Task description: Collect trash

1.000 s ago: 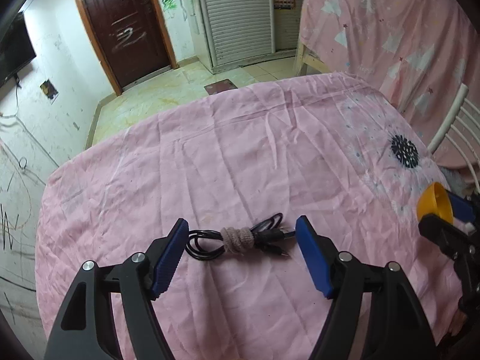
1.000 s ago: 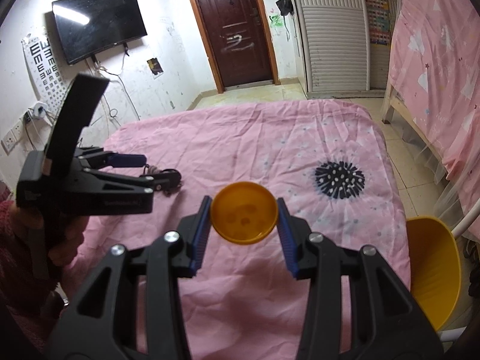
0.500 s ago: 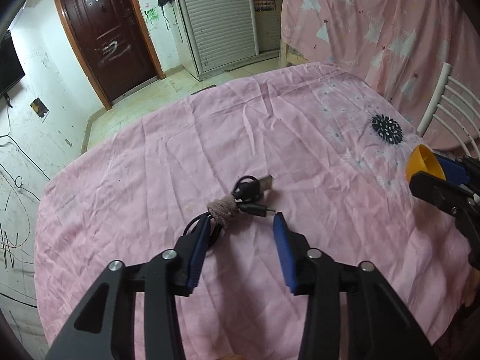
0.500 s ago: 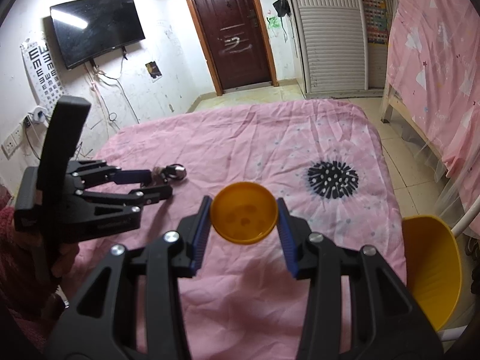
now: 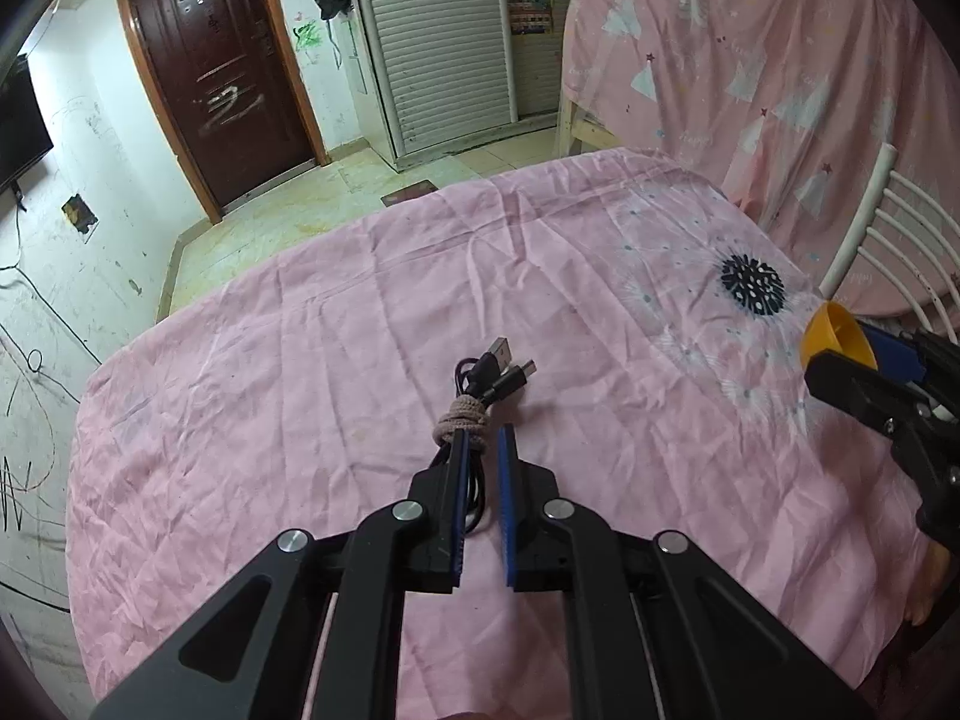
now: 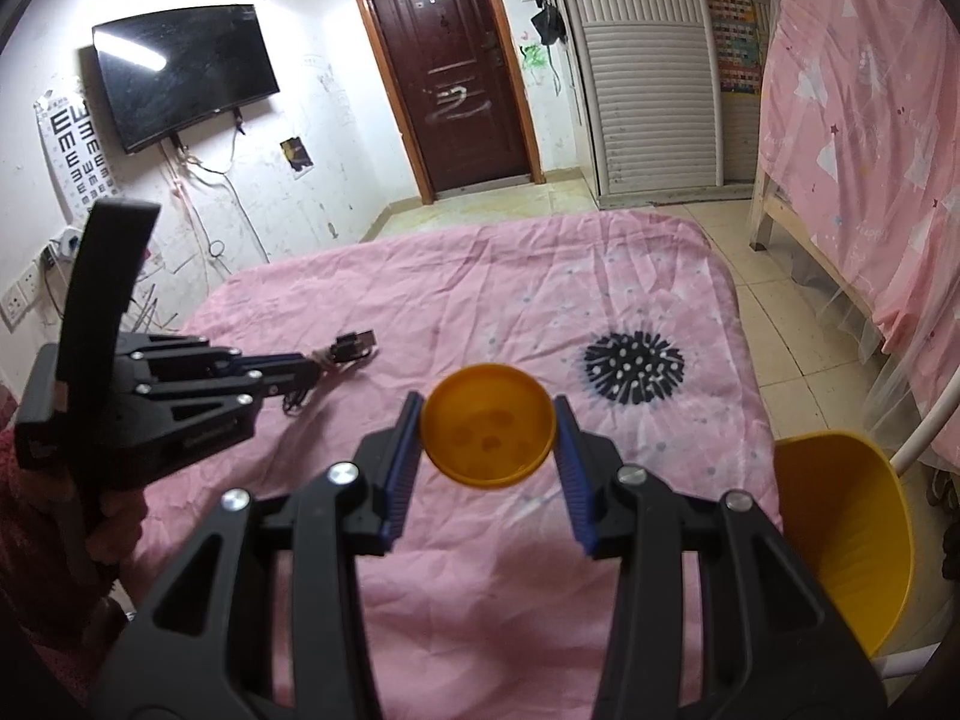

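At frame centre, the left hand-held gripper (image 5: 480, 438) is clenching the tied USB cable bundle (image 5: 474, 402) on the pink-covered desk (image 5: 300, 420), the right hand-held gripper (image 6: 486, 420) is gripping an orange cup (image 6: 486, 433); lifting should stay slow and straight.

A lived-in room of a home; a pink sheet (image 6: 480, 300) covers the surface, a dark wooden door (image 6: 450, 78) faces a tiled floor (image 6: 780, 312); a television (image 6: 180, 72) hangs on the scuffed wall, beside a louvred wardrobe (image 6: 648, 78) and pink-curtained bed (image 6: 870, 120).
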A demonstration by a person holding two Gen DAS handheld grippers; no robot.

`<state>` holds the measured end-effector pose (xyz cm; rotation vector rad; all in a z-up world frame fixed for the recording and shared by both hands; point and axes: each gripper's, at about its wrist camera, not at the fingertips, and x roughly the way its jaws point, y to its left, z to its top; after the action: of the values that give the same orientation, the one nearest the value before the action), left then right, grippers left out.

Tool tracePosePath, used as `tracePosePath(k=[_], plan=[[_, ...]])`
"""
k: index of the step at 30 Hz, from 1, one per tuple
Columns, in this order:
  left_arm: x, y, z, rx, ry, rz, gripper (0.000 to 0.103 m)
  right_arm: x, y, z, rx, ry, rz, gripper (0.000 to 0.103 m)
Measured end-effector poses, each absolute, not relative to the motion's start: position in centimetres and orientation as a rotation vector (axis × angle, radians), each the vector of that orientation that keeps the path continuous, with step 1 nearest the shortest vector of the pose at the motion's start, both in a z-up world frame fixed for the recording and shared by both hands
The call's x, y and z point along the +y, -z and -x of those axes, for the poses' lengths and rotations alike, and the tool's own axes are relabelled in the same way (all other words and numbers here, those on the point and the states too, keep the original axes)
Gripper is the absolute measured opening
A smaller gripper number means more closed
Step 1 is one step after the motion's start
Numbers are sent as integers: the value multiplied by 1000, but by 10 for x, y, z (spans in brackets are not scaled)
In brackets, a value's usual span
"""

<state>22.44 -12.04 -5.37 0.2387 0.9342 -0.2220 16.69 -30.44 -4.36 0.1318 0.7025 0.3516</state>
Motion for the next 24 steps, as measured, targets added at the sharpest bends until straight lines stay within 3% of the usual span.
tracePosePath(k=[14,18,20,21,22,23,24], plan=[[-124,61,-235,941,244,-238,3,-310,44,-168,707,-345,-139,41],[-125,61,-236,932,259,-229,7,-311,46,-169,712,-344,-140,41],[-126,61,-236,932,272,-224,15,-311,47,-170,714,-343,-142,41],[-127,61,-237,933,284,-222,28,-311,47,-170,714,-343,-142,41],[-128,62,-238,939,283,-224,57,-311,47,-169,714,-344,-143,41],[-128,62,-239,942,275,-224,69,-311,47,-169,714,-344,-142,41],[-128,63,-241,933,260,-221,75,-311,47,-169,714,-343,-141,41]])
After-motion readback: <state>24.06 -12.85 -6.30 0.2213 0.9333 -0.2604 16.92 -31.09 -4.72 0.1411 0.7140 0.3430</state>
